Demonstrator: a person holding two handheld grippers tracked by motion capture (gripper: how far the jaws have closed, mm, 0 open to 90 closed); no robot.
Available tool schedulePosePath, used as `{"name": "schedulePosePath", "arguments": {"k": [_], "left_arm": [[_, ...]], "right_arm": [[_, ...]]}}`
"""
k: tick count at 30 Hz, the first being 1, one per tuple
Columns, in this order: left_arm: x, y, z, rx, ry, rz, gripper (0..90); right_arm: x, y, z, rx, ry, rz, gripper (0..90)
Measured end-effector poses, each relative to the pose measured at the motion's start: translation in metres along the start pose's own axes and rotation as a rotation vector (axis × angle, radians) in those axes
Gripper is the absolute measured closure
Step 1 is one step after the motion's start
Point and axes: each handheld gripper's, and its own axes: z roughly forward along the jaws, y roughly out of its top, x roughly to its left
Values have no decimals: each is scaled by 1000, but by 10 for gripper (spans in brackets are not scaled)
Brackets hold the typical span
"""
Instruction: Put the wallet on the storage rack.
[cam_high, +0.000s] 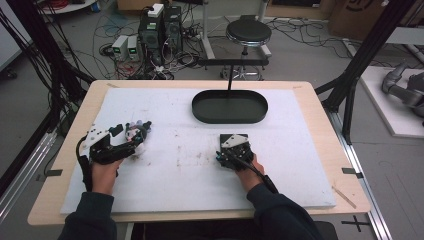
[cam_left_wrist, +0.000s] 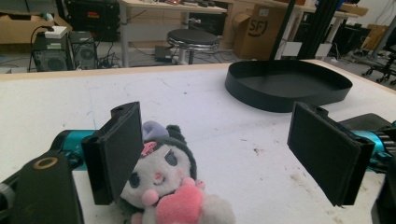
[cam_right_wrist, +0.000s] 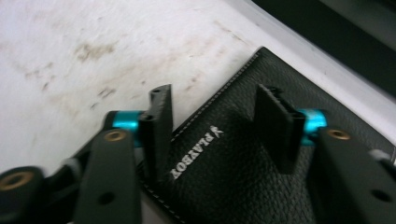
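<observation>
A small plush doll (cam_left_wrist: 163, 186) with a black hood, white face and pink heart lies on the white mat. My left gripper (cam_left_wrist: 215, 135) is open wide around it, the doll resting against the left pad (cam_left_wrist: 119, 149) and well apart from the other. In the high view the doll (cam_high: 138, 130) sits at the mat's left, in front of that gripper (cam_high: 135, 140). My right gripper (cam_right_wrist: 215, 100) points down, open, over a black leather wallet (cam_right_wrist: 224, 154) stamped PLAYBOY. One jaw stands at the wallet's stitched edge, the other over its face. From above, this gripper (cam_high: 232, 145) covers most of the wallet (cam_high: 226, 136).
A black oval tray (cam_high: 229, 106) stands empty at the mat's far centre, also ahead of the left gripper (cam_left_wrist: 287, 84). The white mat (cam_high: 180, 165) is stained near its middle. A stool (cam_high: 248, 33) and computer gear stand beyond the table's far edge.
</observation>
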Motion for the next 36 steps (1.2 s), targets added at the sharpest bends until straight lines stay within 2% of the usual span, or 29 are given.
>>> {"name": "schedulePosePath", "arguments": {"k": [1,2,3,4,5,6,7,9,11,13,15,16,17,18,20,21,22,24,25,26,27,29,32,36], "left_arm": [[0,0,0,-3,0,-2,183],[0,0,-1,-3,-1,-3,183],[0,0,-1,-3,-1,-3,184],[0,0,-1,-3,-2,-1,184],[0,0,-1,-3,-2,-1,184],[0,0,0,-4,-2,-1,183],[0,0,0,-2,-4,0,184],[0,0,0,-2,-5,-2,184],[0,1,2,-1,-9,0,184],[0,1,3,-1,-11,-2,184],[-1,1,3,1,-13,0,184],[-1,1,4,0,-15,-1,184],[-2,1,5,3,-17,0,184],[-2,1,5,3,-17,0,184],[-2,1,6,4,-18,4,184],[-2,1,6,5,-19,4,184],[-2,1,6,5,-19,4,184],[-2,1,6,4,-18,4,184],[-1,1,6,4,-18,3,184],[-1,0,5,5,-17,2,184],[-1,0,5,4,-19,2,184],[-1,0,4,4,-15,0,184],[0,0,3,3,-14,-2,184],[-1,0,3,-3,-16,-8,184]], "right_arm": [[0,0,0,0,0,0,569],[-3,0,-5,21,24,-17,672],[-4,0,-6,27,29,-30,717],[-4,0,-6,27,29,-30,717],[-6,0,-9,34,43,-50,771],[-13,0,-15,69,80,-67,838],[-15,-1,-16,77,86,-80,900],[-24,-4,-21,91,89,-90,900],[-33,-9,-25,88,99,-77,900],[-40,-13,-29,92,75,-62,900],[-45,-14,-31,84,72,-59,900],[-47,-15,-33,62,71,-45,803],[-49,-15,-34,18,40,1,554],[-48,-15,-34,-1,42,17,527],[-42,-14,-30,-24,46,-8,455],[-42,-14,-30,-24,46,-8,455],[-31,-13,-24,-12,46,-74,453],[-25,-13,-18,18,34,-112,468],[-25,-13,-18,18,34,-112,468],[-21,-14,-13,53,-3,-179,599],[-21,-14,-13,53,-11,-195,627],[-22,-14,-14,48,13,-188,690],[-21,-13,-16,44,23,-174,772],[-21,-11,-19,45,27,-172,815]]}}
